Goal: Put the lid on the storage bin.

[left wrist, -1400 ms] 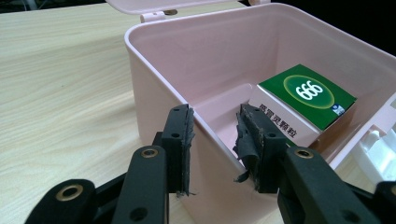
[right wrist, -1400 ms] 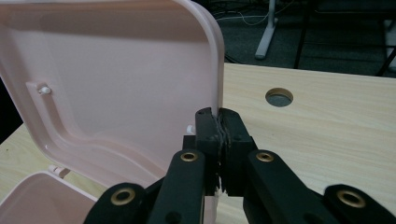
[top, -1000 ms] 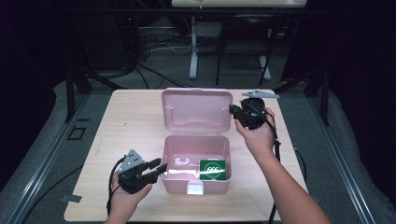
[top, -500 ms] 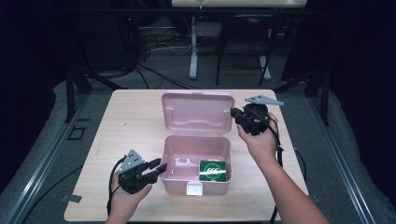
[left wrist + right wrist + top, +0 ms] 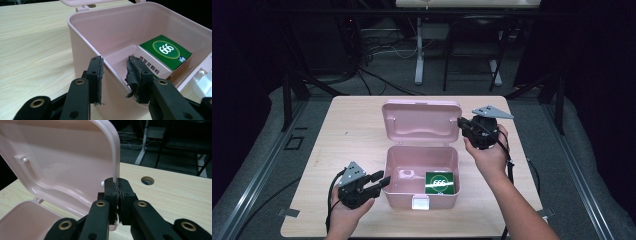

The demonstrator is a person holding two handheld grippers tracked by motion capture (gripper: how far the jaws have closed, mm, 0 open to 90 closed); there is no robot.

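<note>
At the lower left of the high view I see my left gripper (image 5: 379,181) held low beside the left wall of the pink box (image 5: 393,165), which sits at the centre of the wooden table (image 5: 347,135). In the left gripper view its jaws stand apart with one on each side of that wall, outer jaw on the table side and inner jaw inside the box; I cannot tell whether the pads touch the plastic. Moving right, the box is open, and a green carton (image 5: 440,182) marked 666 lies flat on the box floor toward the lower right corner of the box in the high view; it appears again at centre right of the left gripper view (image 5: 163,53). The lid (image 5: 422,122) stands raised behind the box. At the right of centre my right gripper (image 5: 460,123) pinches the lid's right edge, jaws nearly closed on the thin rim (image 5: 115,157) in the right gripper view.
</note>
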